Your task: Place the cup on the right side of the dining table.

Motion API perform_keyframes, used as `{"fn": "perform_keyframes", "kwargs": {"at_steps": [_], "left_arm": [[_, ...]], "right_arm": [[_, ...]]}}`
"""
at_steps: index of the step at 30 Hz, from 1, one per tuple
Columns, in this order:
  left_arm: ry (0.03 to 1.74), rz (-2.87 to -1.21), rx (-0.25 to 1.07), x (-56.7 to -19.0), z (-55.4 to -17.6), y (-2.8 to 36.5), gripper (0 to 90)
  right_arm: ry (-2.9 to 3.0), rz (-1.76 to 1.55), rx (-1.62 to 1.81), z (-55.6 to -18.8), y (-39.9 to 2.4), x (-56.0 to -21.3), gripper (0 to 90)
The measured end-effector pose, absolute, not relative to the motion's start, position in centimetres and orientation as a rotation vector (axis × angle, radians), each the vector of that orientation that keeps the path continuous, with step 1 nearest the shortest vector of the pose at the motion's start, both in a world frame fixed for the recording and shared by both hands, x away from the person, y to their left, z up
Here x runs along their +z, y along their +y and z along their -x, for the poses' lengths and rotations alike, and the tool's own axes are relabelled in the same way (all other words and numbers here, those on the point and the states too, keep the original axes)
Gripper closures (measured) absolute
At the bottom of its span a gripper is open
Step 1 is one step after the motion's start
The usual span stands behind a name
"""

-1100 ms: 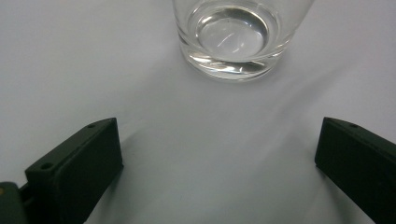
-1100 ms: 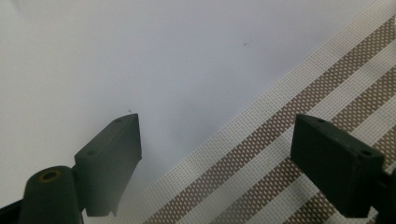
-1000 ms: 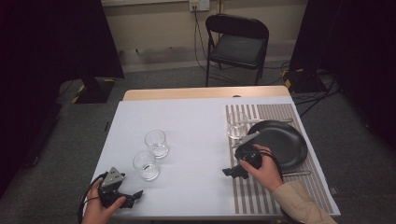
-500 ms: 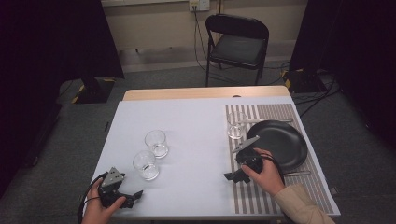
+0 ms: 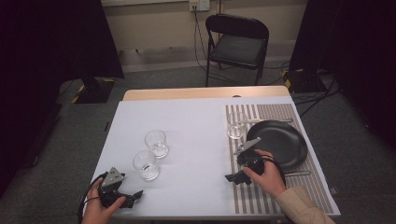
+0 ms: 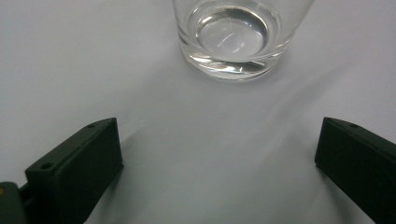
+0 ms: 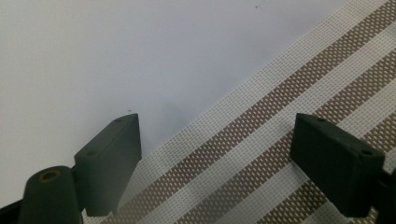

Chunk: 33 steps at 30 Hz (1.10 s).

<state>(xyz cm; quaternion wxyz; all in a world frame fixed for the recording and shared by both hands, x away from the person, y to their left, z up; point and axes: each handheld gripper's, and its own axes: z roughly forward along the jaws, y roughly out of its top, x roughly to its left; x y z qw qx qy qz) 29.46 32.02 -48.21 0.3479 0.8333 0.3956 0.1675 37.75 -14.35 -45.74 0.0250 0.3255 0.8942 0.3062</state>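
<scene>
Left gripper (image 5: 133, 196): near table edge, jaws wide, empty, aimed at nearest tumbler (image 6: 238, 35).
Right gripper (image 5: 236, 176): jaws wide, empty, over the near left edge of the striped placemat (image 7: 299, 116).
Two clear tumblers, near (image 5: 146, 164) and behind (image 5: 156, 143), close together on white table (image 5: 187, 121).
Black plate (image 5: 280, 142): on placemat.
Third glass (image 5: 237, 125): beside plate's far left.
Folding chair (image 5: 236, 44): beyond table.

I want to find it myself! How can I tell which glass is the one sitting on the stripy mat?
Look at the striped placemat on the right side of the white table. At its far left corner, beside the black plate, stands a clear glass. The other two glasses stand on bare white table, over to the left.
</scene>
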Motion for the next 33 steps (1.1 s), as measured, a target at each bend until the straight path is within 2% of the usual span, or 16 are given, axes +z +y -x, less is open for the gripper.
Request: {"fn": "perform_keyframes", "kwargs": {"at_steps": [33], "left_arm": [[1.025, -2.161, 0.434, -48.2, -29.5, 32.0, 0.0]], "right_arm": [[2.638, -0.846, 0.98, -35.8, -14.6, -47.0, 14.4]]}}
